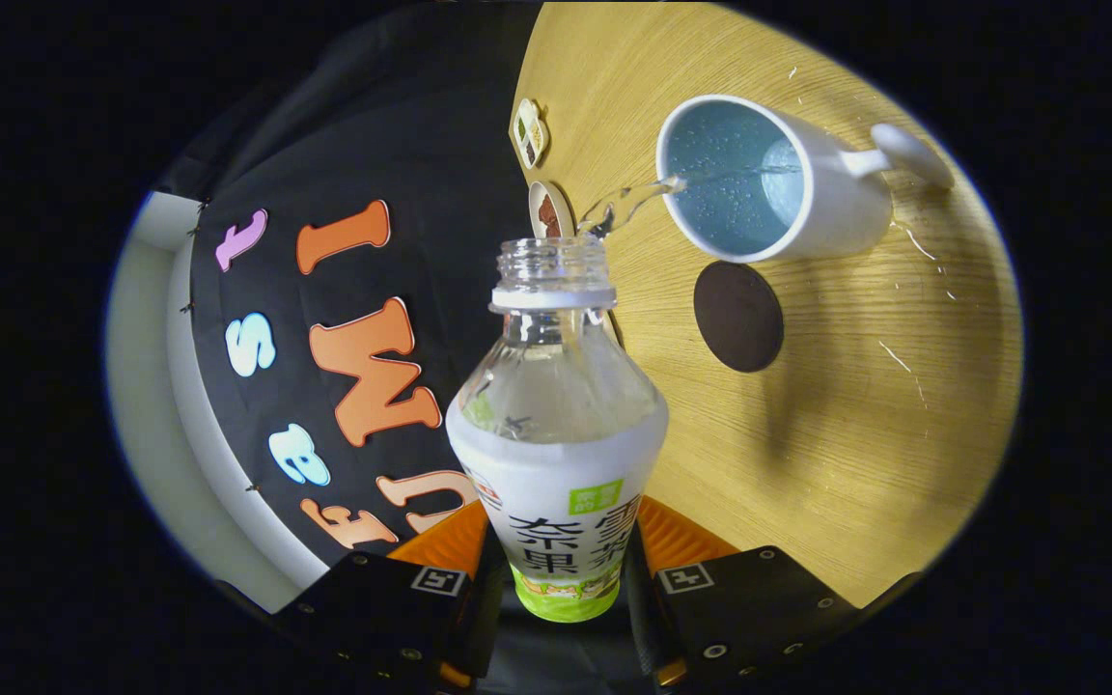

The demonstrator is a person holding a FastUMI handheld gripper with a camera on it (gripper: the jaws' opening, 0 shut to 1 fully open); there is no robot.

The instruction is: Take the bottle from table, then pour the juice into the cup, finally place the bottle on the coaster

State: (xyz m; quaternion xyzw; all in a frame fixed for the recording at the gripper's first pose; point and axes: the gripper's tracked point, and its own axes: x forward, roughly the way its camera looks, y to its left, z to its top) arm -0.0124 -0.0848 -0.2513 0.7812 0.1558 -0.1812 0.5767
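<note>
My gripper [558,550] is shut on a clear plastic bottle [556,425] with a white and green label, both fingers pressing its lower body. The bottle is uncapped and tipped over sideways. A thin clear stream [633,198] runs from its mouth into the white mug [759,179] beyond the fingers. The mug has a pale blue inside dotted with droplets, and its handle points away from the bottle. A dark round coaster [738,316] lies on the wooden table [865,415] beside the mug, between the mug and my fingers.
Two small patterned coasters [530,132] lie near the table's edge beyond the bottle's mouth. Thin streaks of spilled liquid [908,236] mark the wood around the mug. The black booth wall [402,145] stands right behind the table's edge.
</note>
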